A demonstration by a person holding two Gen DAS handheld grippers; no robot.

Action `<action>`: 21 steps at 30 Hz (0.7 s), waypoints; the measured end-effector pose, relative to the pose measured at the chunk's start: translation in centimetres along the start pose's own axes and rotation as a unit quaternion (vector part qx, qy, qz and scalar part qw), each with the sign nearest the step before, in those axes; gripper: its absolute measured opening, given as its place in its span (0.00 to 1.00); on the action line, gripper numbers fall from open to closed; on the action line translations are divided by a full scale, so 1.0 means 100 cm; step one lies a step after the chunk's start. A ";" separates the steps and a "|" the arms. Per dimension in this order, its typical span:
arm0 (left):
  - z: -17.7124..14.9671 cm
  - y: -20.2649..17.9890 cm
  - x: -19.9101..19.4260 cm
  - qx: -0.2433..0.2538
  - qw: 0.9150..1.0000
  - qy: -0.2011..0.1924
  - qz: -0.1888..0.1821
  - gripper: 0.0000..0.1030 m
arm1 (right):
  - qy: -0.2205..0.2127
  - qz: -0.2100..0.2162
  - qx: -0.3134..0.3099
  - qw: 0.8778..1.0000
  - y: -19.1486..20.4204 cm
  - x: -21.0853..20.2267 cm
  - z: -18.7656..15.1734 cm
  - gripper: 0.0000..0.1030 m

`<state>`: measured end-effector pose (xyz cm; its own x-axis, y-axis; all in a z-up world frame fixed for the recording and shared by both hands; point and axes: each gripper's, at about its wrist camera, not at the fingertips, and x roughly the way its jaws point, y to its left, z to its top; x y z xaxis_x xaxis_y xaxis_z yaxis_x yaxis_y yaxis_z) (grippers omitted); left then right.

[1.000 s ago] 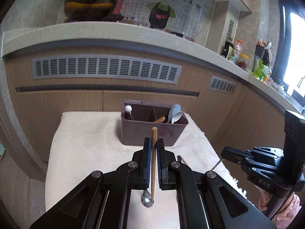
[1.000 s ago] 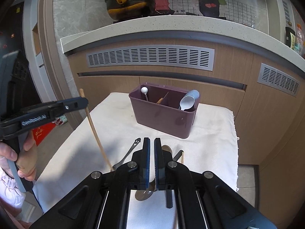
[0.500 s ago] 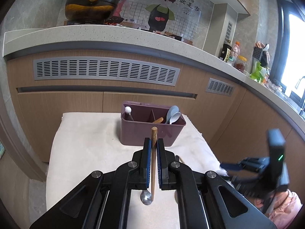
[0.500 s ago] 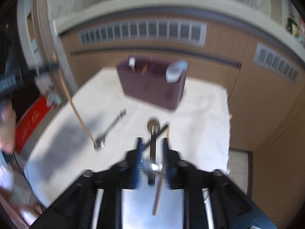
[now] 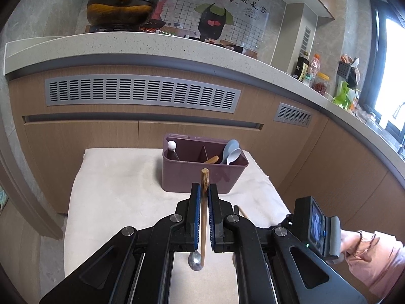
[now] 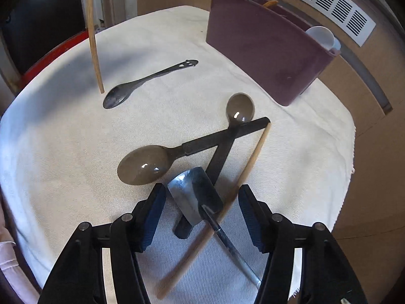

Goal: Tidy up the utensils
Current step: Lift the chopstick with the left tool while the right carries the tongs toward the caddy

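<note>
From the left wrist view, the left gripper (image 5: 204, 190) is pinching a wooden chopstick (image 5: 204, 207) that stands nearly upright between its blue pads, its lower tip just beside the bowl of a metal spoon (image 5: 195, 263) on the white cloth (image 5: 114, 202). Beyond it, at the far side of the cloth, stands a purple utensil box (image 5: 202, 174) (two pale spoons lean in its right compartment). From the right wrist view, the right gripper (image 6: 201, 212) has its jaws opening, spread wide above a crossed heap: a metal scoop (image 6: 195, 197), two black-handled spoons (image 6: 144, 164) and a second chopstick (image 6: 243, 174) lying loose between them.
</note>
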<state>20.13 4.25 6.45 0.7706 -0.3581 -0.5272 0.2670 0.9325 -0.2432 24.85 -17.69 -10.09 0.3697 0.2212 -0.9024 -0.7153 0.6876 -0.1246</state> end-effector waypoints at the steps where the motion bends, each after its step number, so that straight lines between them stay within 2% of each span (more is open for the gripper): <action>1: 0.001 0.000 0.000 0.001 1.000 0.000 0.000 0.06 | 0.003 0.007 0.013 1.000 -0.003 0.000 -0.001 0.47; 2: 0.001 -0.001 0.000 0.001 1.000 0.001 0.000 0.06 | -0.004 0.007 0.030 1.000 -0.007 -0.003 -0.003 0.41; 3: 0.001 -0.001 0.000 0.002 1.000 0.001 -0.001 0.06 | -0.007 0.005 0.042 0.999 -0.009 -0.004 -0.004 0.32; 4: 0.001 -0.002 0.000 0.002 1.000 0.001 -0.001 0.06 | -0.012 0.007 0.058 0.998 -0.012 -0.008 -0.005 0.13; 6: 0.001 -0.003 0.000 0.003 1.000 0.001 -0.003 0.06 | -0.030 0.008 0.094 0.995 -0.015 -0.020 -0.006 0.06; 11: 0.001 -0.007 0.000 0.006 1.000 0.004 -0.007 0.06 | -0.059 0.015 0.137 0.989 -0.015 -0.046 -0.007 0.04; 13: 0.001 -0.007 -0.002 0.006 1.000 0.005 -0.007 0.06 | -0.059 0.027 0.114 0.991 -0.009 -0.050 -0.008 0.04; 15: 0.001 -0.008 -0.002 0.006 1.000 0.006 -0.006 0.06 | -0.051 0.018 0.083 0.995 -0.004 -0.045 -0.010 0.06; 17: 0.001 -0.008 -0.003 0.006 1.000 0.006 -0.005 0.06 | -0.030 0.017 0.060 0.998 -0.002 -0.034 -0.012 0.20; 18: 0.001 -0.008 -0.004 0.005 1.000 0.006 -0.004 0.06 | -0.024 0.014 0.049 0.998 -0.004 -0.028 -0.014 0.37; 19: 0.002 -0.008 -0.003 0.005 1.000 0.007 -0.004 0.06 | -0.023 0.005 0.041 0.999 -0.004 -0.023 -0.015 0.46; 21: 0.002 -0.007 -0.002 0.005 1.000 0.008 -0.001 0.06 | -0.019 -0.013 0.032 0.999 -0.007 -0.017 -0.016 0.47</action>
<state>19.87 3.67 6.89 0.7606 -0.3599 -0.5403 0.2738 0.9325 -0.2357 23.79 -19.64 -9.13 0.4102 0.2279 -0.8831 -0.6660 0.7363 -0.1193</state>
